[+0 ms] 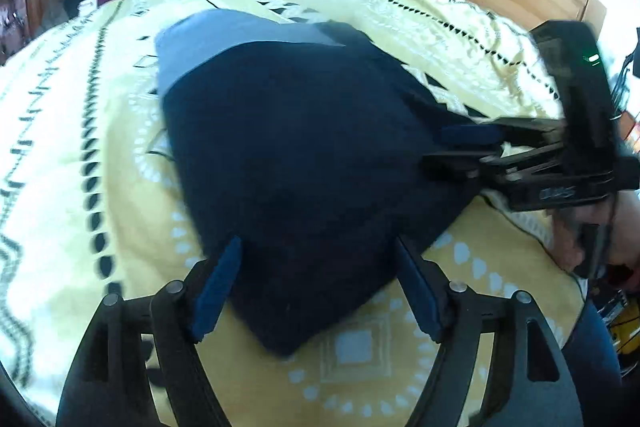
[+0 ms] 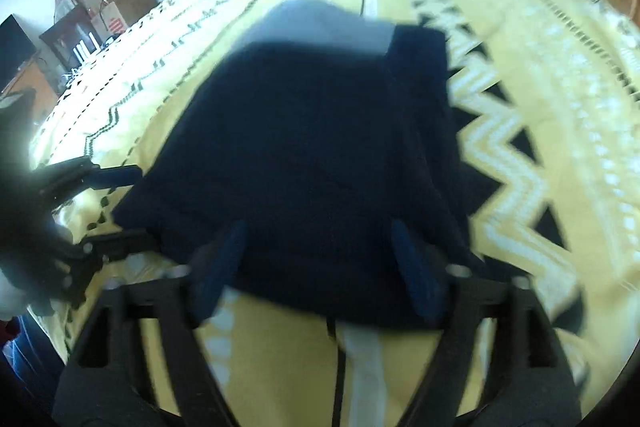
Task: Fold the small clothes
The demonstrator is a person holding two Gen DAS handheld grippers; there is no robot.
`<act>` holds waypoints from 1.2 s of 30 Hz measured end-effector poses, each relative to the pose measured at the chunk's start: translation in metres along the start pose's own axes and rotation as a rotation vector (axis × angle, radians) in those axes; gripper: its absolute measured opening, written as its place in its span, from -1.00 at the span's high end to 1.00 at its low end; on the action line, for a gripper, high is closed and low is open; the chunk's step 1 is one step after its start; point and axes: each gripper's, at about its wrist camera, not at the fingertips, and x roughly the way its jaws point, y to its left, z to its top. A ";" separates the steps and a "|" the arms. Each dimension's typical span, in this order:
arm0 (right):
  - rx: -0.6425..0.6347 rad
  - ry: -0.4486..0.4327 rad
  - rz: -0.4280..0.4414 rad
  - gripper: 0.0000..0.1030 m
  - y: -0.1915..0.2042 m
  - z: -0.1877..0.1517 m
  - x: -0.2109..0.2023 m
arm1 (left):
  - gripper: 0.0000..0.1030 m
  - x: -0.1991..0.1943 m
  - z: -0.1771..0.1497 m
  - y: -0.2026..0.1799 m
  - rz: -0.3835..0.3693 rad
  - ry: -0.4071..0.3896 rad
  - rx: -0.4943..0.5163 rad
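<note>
The dark navy garment (image 1: 296, 155) lies spread on the yellow patterned bedspread (image 1: 80, 155), its lighter grey-blue band (image 1: 224, 35) at the far end. Our left gripper (image 1: 316, 287) straddles its near corner with jaws spread; our right gripper (image 2: 320, 267) sits at the neighbouring edge, jaws likewise apart (both views are blurred). We judge that we are setting up a fold. Next, each pair of jaws must close on an edge and carry it toward the band.
</note>
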 end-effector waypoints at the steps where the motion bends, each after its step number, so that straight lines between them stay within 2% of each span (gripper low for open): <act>1: -0.014 -0.019 -0.017 -0.77 0.002 -0.005 -0.012 | -0.51 -0.009 -0.003 -0.001 0.014 -0.008 0.000; 5: -0.044 -0.008 -0.104 -0.95 0.010 -0.031 -0.035 | -0.52 -0.032 -0.022 0.003 0.078 -0.007 -0.056; 8: -0.052 0.065 -0.168 -0.98 0.014 -0.055 -0.029 | -0.58 -0.035 -0.043 0.017 0.135 0.033 -0.170; 10: -0.048 0.109 -0.190 -0.98 0.014 -0.071 -0.025 | -0.70 -0.029 -0.058 0.023 0.176 0.082 -0.226; 12: -0.019 0.152 -0.199 -0.99 0.011 -0.085 -0.023 | -0.75 -0.023 -0.070 0.024 0.190 0.116 -0.239; 14: 0.018 0.148 -0.195 -1.00 0.008 -0.093 -0.022 | -0.89 -0.022 -0.073 0.019 0.191 0.115 -0.224; 15: 0.024 0.151 -0.193 -1.00 0.008 -0.092 -0.021 | -1.00 -0.019 -0.073 0.018 0.186 0.127 -0.226; 18: 0.068 0.157 -0.160 -1.00 -0.001 -0.091 -0.014 | -1.00 -0.010 -0.072 0.012 0.230 0.159 -0.206; 20: 0.070 0.153 -0.150 -1.00 -0.003 -0.089 -0.010 | -1.00 -0.008 -0.073 0.009 0.254 0.154 -0.190; 32: 0.110 0.155 -0.174 -1.00 -0.003 -0.077 0.005 | -1.00 -0.006 -0.067 0.019 0.236 0.094 -0.225; 34: 0.117 0.152 -0.191 -0.99 -0.001 -0.071 0.000 | -1.00 -0.007 -0.063 0.021 0.234 0.087 -0.235; 36: 0.118 0.104 -0.209 -0.99 0.003 -0.060 -0.017 | -1.00 -0.011 -0.059 0.025 0.231 0.075 -0.260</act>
